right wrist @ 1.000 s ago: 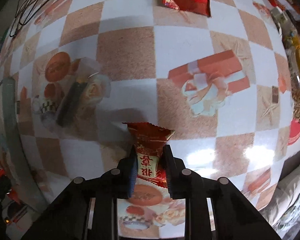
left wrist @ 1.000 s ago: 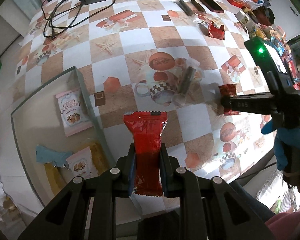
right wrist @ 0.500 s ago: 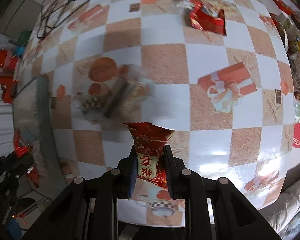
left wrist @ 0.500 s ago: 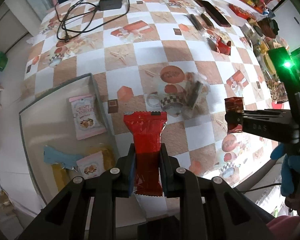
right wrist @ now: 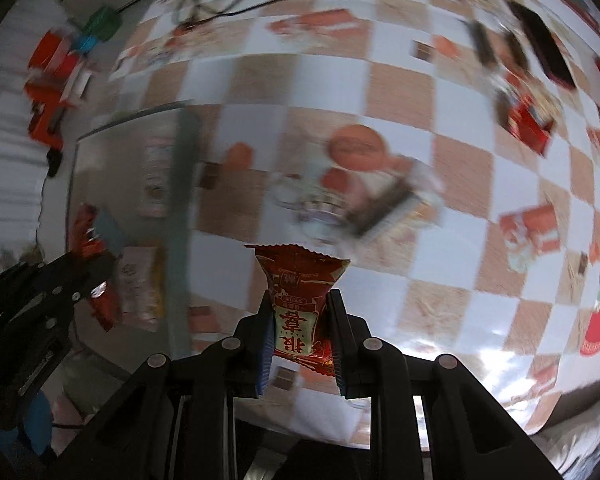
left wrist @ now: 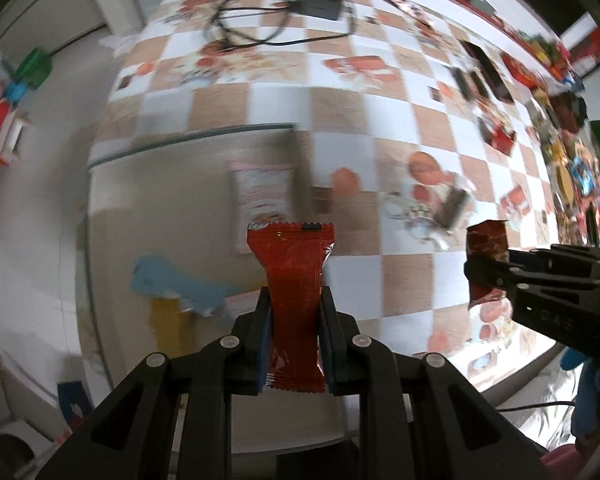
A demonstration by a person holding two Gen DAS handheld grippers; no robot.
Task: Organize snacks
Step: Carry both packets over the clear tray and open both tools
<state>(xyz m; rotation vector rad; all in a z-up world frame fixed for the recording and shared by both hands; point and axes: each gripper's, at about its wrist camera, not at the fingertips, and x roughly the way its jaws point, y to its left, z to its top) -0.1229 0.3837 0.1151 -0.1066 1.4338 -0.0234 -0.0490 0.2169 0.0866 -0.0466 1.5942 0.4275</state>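
My left gripper (left wrist: 294, 300) is shut on a plain red snack packet (left wrist: 292, 264), which hangs over the right part of a clear glass tray (left wrist: 188, 136). In the tray lie a pink packet (left wrist: 262, 188), a blue packet (left wrist: 172, 284) and a yellow one (left wrist: 164, 320). My right gripper (right wrist: 298, 304) is shut on a red packet with printed characters (right wrist: 296, 276), above the checked tablecloth, right of the tray wall (right wrist: 182, 184). Each gripper shows in the other's view: the right gripper (left wrist: 486, 276) at the right edge, the left gripper (right wrist: 94, 276) at the left. Both views are blurred by motion.
A clear-wrapped snack with a dark bar (right wrist: 380, 200) lies mid-table, and a red packet (right wrist: 528, 120) lies farther right. A black adapter with cable (left wrist: 320, 2) and a dark phone (left wrist: 488, 68) sit at the far side. Mixed snacks crowd the right edge (left wrist: 572, 168).
Both grippers have swung left toward the glass tray with their packets. The left one now hangs over the tray instead of beside it. The right one has risen from the cloth.
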